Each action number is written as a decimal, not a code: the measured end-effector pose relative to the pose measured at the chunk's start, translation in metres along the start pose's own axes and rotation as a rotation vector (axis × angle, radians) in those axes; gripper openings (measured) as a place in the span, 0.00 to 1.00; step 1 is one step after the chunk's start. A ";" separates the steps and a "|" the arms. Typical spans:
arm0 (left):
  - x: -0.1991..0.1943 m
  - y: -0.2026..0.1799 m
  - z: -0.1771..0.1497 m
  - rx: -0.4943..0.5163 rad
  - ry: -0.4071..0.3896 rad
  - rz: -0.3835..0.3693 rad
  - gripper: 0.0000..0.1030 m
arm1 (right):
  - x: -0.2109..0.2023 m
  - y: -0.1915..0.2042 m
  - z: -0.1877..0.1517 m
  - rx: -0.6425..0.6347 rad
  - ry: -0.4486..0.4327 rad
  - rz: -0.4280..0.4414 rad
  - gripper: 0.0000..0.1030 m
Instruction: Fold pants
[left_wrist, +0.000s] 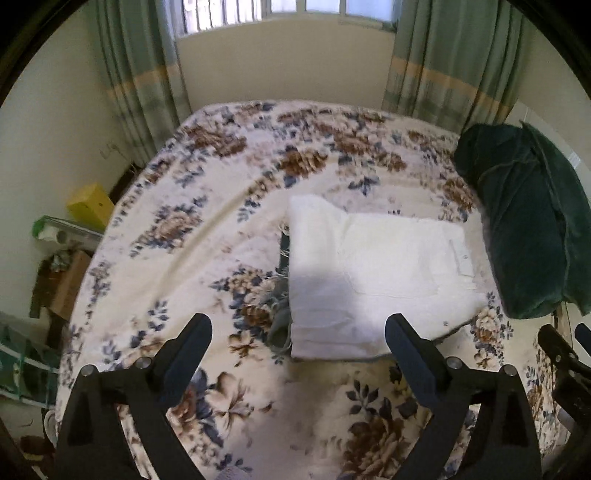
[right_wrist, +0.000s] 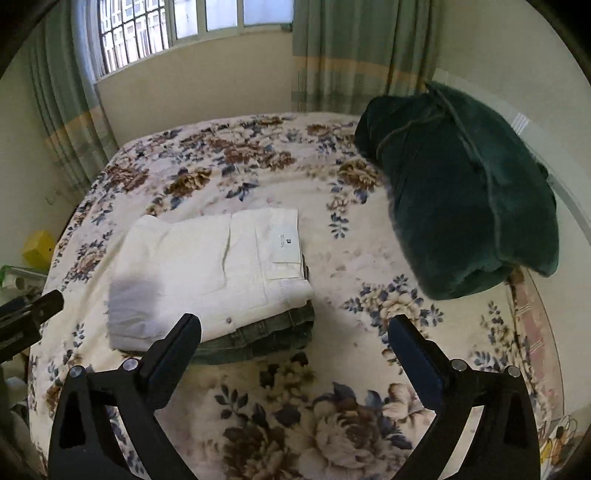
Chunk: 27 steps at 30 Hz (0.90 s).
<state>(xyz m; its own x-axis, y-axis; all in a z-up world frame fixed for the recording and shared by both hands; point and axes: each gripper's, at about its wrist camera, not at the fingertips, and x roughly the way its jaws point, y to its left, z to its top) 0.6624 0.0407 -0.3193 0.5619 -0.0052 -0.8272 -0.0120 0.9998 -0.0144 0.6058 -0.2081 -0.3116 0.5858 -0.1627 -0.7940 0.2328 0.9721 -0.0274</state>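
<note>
Pants (right_wrist: 207, 273), white ones, lie folded in a neat block on the bed (right_wrist: 332, 424) with the flowery cover. They sit on top of a darker folded pair (right_wrist: 266, 336), greenish grey, that peeks out under them. Both lie near the middle of the bed, a bit toward the front.

I think the folding of the white pants is done, because they look flat and tidy with the label on top. The left claw (left_wrist: 295, 354) is wide open with nothing in it. The right claw (right_wrist: 295, 354) is wide open too and holds nothing. Both hang above the bed, apart from the pants, and touch nothing.

The next move could be to fetch more pants to fold, but I see no loose ones here. If the pile needs moving, both claws must grab it from two sides and lift gently so it does not fall open.

Counting: two claws, two folded pairs in one pile, one bed, one dark green blanket bundle (right_wrist: 465, 192) at the right side of the bed, one yellow box (left_wrist: 90, 203) on the floor side, one window (right_wrist: 184, 22), and two curtains (left_wrist: 443, 59)
</note>
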 end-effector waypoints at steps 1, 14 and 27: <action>-0.012 -0.002 -0.001 -0.001 -0.013 0.006 0.93 | -0.013 0.002 0.000 0.001 -0.005 0.006 1.00; -0.171 -0.032 -0.071 0.002 -0.156 0.031 0.93 | -0.205 -0.029 -0.041 -0.064 -0.160 0.071 1.00; -0.314 -0.048 -0.152 -0.037 -0.285 0.052 0.93 | -0.389 -0.090 -0.124 -0.082 -0.286 0.138 1.00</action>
<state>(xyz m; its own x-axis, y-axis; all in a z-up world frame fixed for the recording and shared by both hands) 0.3611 -0.0088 -0.1447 0.7692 0.0567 -0.6365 -0.0742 0.9972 -0.0009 0.2608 -0.2118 -0.0757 0.8043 -0.0577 -0.5914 0.0791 0.9968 0.0103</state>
